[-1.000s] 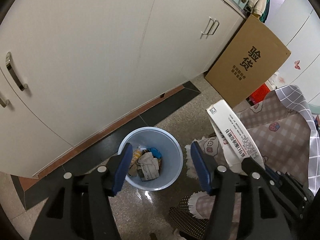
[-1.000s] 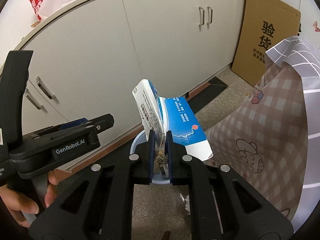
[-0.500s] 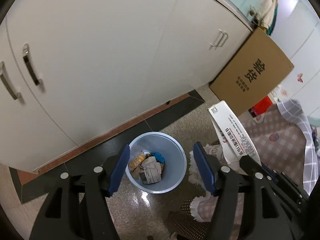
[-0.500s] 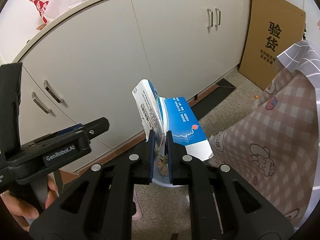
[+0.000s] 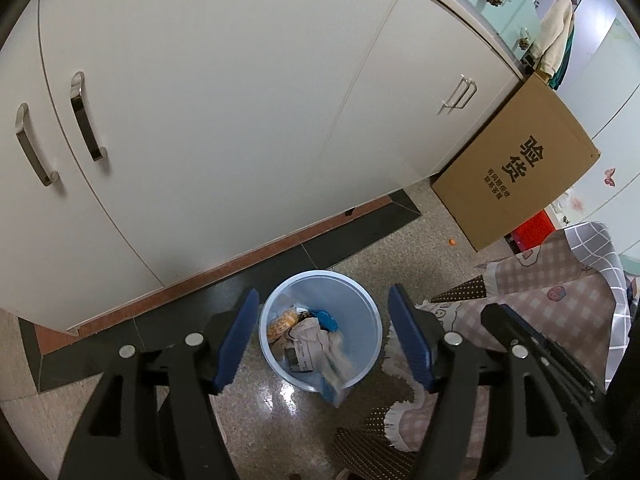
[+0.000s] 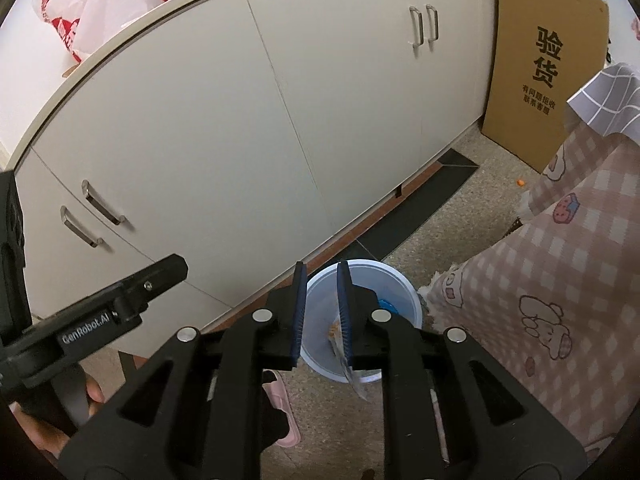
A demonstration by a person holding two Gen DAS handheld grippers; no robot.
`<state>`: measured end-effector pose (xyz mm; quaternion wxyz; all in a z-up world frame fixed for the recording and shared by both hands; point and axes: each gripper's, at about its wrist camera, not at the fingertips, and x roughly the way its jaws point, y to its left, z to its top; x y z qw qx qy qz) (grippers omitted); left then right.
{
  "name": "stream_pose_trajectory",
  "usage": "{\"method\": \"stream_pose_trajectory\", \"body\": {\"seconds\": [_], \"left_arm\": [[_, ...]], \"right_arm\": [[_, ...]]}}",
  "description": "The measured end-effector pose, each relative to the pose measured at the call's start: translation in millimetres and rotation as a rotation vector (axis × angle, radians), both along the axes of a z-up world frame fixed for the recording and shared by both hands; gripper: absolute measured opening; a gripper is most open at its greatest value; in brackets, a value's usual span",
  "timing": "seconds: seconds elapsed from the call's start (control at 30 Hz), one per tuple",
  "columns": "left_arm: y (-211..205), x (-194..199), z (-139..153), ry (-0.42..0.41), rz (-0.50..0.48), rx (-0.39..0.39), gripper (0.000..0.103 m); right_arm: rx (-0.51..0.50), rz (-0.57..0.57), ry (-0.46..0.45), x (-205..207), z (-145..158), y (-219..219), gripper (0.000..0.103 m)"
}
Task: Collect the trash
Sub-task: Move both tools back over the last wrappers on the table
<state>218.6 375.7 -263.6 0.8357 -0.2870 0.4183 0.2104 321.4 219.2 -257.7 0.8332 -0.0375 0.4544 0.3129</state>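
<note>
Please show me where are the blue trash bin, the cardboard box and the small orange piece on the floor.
blue trash bin [image 5: 362, 344], left wrist view, on the bare inner wall at the right side.
cardboard box [image 5: 516, 178], left wrist view, on its printed front face.
small orange piece [image 5: 452, 242], left wrist view, on its middle.

Home kitchen – white cabinets [image 5: 240, 120], slipper [image 6: 280, 400]

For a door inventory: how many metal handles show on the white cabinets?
4: a pair on the doors at far left, and a pair near the cardboard box. Others may be outside the view.
</note>
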Motion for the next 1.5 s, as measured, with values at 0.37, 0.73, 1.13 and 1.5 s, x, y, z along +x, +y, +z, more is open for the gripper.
{"method": "stream_pose_trajectory", "body": {"seconds": [0.37,0.73,1.13,1.5], "left_arm": [[-21.5,-7.7,37.8,-0.059,-0.025,0.036,0.066],[-76.4,-16.8,138.1,-0.241,-0.062,0.123,0.070],[-239.0,55.2,184.9,-0.281,-0.458,0.199,0.070],[-384.2,138.8,144.2,-0.205,-0.839,0.371,0.070]], "right_arm": [[0.041,0.004,-0.061,-19.0,42.5,-22.0,0.017],[0.191,-0.038,-0.174,-37.2,137.3,-87.6,0.045],[0.183,-0.311,-0.283,-13.8,180.8,-263.7,0.049],[0.122,-0.517,-0.219,14.8,153.3,-387.5,0.051]]}}
